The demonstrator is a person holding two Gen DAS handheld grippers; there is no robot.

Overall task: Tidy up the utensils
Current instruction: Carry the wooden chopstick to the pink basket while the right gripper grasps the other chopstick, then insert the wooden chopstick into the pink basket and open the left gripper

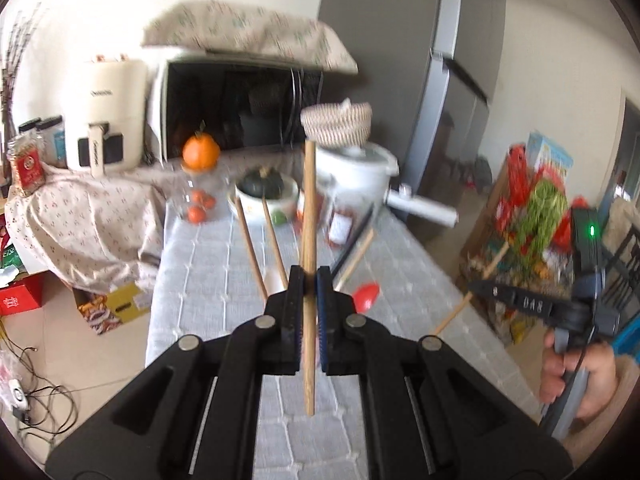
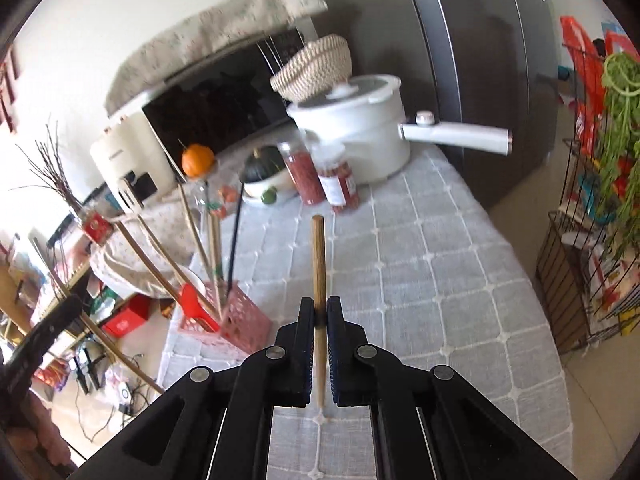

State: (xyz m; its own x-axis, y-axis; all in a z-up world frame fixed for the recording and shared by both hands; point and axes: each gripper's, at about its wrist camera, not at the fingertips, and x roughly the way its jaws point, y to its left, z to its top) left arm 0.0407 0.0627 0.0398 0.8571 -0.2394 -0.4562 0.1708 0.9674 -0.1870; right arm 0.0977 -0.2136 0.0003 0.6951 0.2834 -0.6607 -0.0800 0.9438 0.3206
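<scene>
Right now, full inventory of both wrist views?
chopstick: 2, wooden, one clamped in each gripper
basket: 1, pink, table's left edge, holding chopsticks and a red spoon
pot: 1, white, far end of table
woven basket: 1, beige, on pot lid
spice jars: 2, red contents, before pot
tablecloth: 1, grey quilted
left hand-held gripper: shut on chopstick
right hand-held gripper: shut on chopstick

Bright, even daylight fills both views, with soft shadows. The white wall [image 1: 80,12] at upper left is washed out, and a glare streak runs down the grey refrigerator [image 2: 480,80]. Motion blur smears the background. Fisheye distortion bends the edges, with dark vignetted corners.
</scene>
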